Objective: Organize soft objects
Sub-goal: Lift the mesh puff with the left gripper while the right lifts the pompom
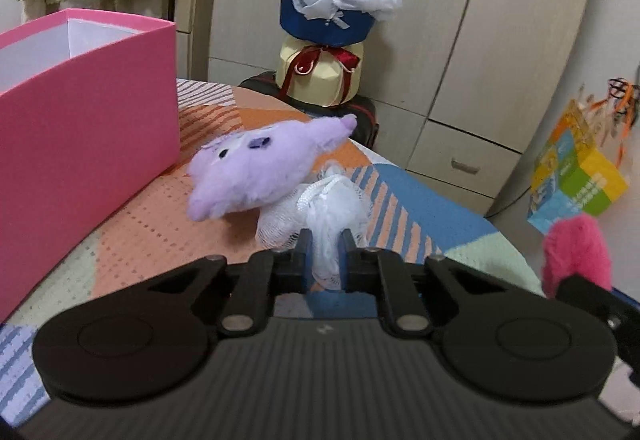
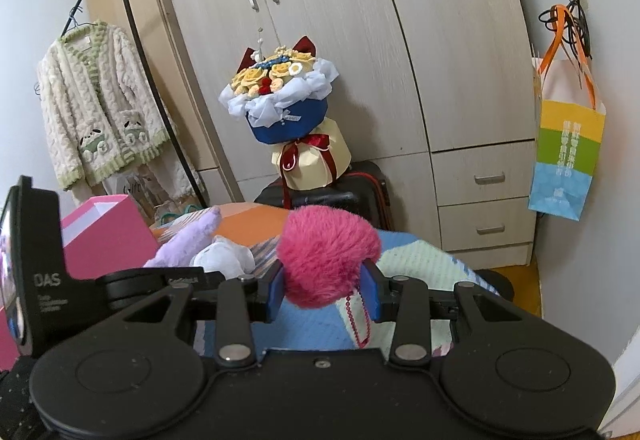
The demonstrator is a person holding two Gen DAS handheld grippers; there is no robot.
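- White mesh bath pouf (image 1: 320, 212) is pinched between the left gripper (image 1: 326, 252) jaws at lower centre, lying on the bed against the purple plush toy (image 1: 256, 168).
- Pink fluffy pompom (image 2: 328, 256) is clamped in the right gripper (image 2: 325, 294), held above the bedspread (image 1: 160, 224), mid-frame.
- Looks like the pick-up step; next comes a lift and a carry up and left, over the pink box (image 1: 80, 128) wall, I'd say.
- Patchwork orange, blue and mint cover; beige wardrobe (image 2: 360, 40) behind, flower bouquet (image 2: 284, 96) upper centre, striped gift bag (image 2: 568, 144) hanging right.
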